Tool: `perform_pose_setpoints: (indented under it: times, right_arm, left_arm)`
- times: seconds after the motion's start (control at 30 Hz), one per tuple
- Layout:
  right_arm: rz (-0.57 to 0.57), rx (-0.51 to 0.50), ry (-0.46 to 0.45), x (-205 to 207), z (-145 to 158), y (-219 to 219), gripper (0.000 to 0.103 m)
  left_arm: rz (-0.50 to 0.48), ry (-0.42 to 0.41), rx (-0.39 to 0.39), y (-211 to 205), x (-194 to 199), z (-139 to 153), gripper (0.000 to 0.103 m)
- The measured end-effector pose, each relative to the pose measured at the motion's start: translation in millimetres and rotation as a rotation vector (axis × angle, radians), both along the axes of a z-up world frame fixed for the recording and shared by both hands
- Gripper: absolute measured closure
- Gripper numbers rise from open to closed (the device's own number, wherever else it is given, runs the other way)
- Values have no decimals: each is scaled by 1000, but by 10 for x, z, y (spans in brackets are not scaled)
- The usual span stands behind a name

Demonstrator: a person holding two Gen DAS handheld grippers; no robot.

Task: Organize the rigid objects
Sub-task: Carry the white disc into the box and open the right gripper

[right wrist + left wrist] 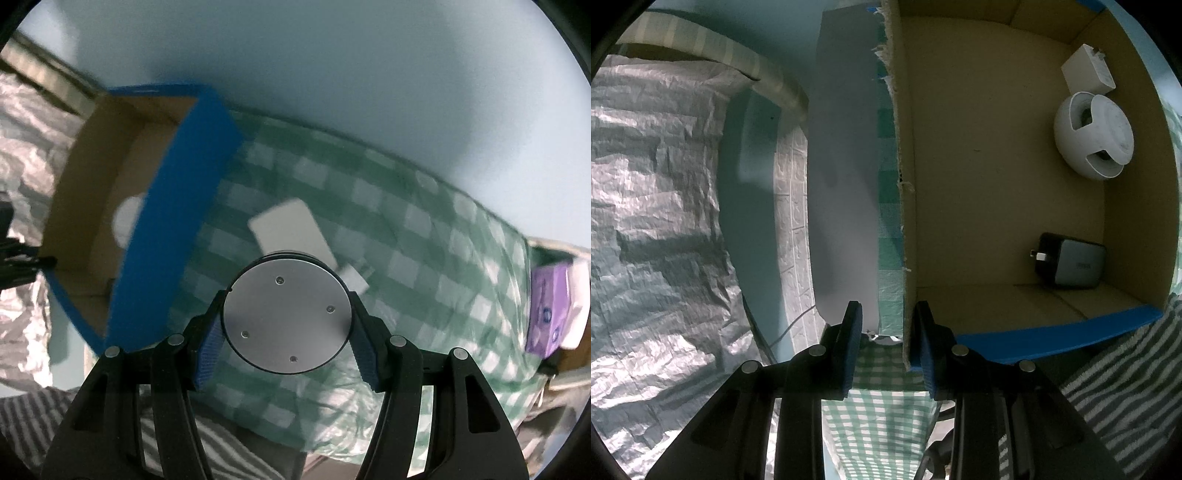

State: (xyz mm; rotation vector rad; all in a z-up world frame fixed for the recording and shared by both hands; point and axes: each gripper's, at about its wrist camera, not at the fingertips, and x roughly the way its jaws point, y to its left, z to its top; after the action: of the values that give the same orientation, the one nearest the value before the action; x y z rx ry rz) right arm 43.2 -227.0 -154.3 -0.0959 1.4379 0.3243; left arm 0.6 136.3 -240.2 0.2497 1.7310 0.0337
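In the left wrist view my left gripper (pixel 888 332) is shut on the torn left wall of the blue cardboard box (pixel 905 206). Inside the box lie a white charger (pixel 1087 70), a round white cable reel (pixel 1093 134) and a dark grey charger (pixel 1069 264). In the right wrist view my right gripper (pixel 286 328) is shut on a round silver metal disc (pixel 286 314) and holds it above the green checked cloth (pixel 424 258). A white flat device (pixel 291 229) lies on the cloth beyond the disc. The box (pixel 173 236) stands to the left.
Crinkled silver foil (pixel 653 221) covers the area left of the box. A striped towel (pixel 1126 387) lies at the near edge. A purple box (pixel 546 314) sits at the cloth's right end. A pale blue wall (pixel 332 74) stands behind.
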Motion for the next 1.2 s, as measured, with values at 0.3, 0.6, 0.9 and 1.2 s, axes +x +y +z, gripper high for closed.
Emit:
perform_pose_setpoints:
  times: [0.3, 0.6, 0.9, 1.2]
  right_arm:
    - [126, 12, -29, 51, 161, 578, 41]
    - [284, 36, -18, -1, 133, 1293, 41]
    - [384, 19, 30, -124, -163, 1738, 41]
    - [413, 11, 55, -217, -314, 1870, 41]
  left_arm:
    - [-2, 1, -3, -2, 7, 5, 73]
    - [1, 1, -6, 8, 15, 7, 73]
    - [5, -2, -14, 11, 10, 5, 73]
    - [1, -3, -13, 3, 3, 2, 73]
